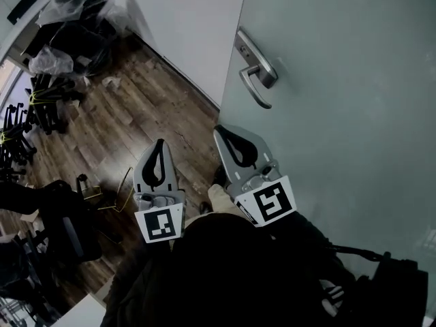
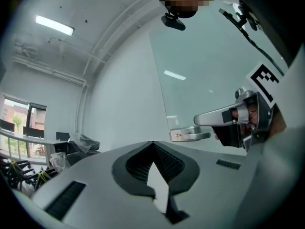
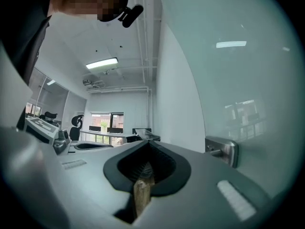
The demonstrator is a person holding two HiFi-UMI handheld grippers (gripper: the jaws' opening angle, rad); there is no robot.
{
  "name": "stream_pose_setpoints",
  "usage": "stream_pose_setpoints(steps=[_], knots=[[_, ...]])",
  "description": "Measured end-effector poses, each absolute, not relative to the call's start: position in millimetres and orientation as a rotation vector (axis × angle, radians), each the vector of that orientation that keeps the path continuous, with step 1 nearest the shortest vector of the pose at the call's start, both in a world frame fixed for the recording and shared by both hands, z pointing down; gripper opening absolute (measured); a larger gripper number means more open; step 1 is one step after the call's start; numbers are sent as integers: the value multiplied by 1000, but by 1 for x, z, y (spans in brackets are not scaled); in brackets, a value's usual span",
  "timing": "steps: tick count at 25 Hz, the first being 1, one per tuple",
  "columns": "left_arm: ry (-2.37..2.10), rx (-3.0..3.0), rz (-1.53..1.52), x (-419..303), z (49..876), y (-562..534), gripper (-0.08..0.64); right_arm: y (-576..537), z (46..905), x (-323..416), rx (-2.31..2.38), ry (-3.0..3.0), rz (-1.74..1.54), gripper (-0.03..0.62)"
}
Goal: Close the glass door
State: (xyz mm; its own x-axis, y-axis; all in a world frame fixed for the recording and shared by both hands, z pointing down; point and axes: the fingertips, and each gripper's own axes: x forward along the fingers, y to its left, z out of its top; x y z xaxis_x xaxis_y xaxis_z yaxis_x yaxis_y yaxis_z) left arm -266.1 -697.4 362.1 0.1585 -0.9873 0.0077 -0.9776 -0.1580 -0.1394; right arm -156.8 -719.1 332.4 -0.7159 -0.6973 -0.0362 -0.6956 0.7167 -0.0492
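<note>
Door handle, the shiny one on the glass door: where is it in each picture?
Head view: door handle near the top, just right of the middle.
Left gripper view: door handle right of the middle, a little below it.
Right gripper view: door handle at the right, below the middle.
Shared landmark: the glass door it is fixed to.

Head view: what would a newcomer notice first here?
The glass door fills the right side, its metal handle near its left edge. Below the handle, the left gripper and right gripper are held over the wood floor, jaws shut and empty.
</note>
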Motion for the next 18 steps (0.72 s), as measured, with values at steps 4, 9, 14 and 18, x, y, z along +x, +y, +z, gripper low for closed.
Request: stream_pose_setpoints(steps=[4, 9, 14, 18], knots=[[1905, -2316, -98, -248, 346, -762, -3, -770, 316, -145, -1167, 2831, 6, 1], [1800, -2395, -91, -216, 345, -815, -3, -818, 308, -112, -1349, 2772, 98, 2], [1690, -2499, -119, -188, 352, -854, -3, -833, 310, -106, -1392, 2839, 160, 35], [1632, -2556, -125, -173, 362, -880, -3, -844, 329, -91, -1517, 2888, 260, 57]])
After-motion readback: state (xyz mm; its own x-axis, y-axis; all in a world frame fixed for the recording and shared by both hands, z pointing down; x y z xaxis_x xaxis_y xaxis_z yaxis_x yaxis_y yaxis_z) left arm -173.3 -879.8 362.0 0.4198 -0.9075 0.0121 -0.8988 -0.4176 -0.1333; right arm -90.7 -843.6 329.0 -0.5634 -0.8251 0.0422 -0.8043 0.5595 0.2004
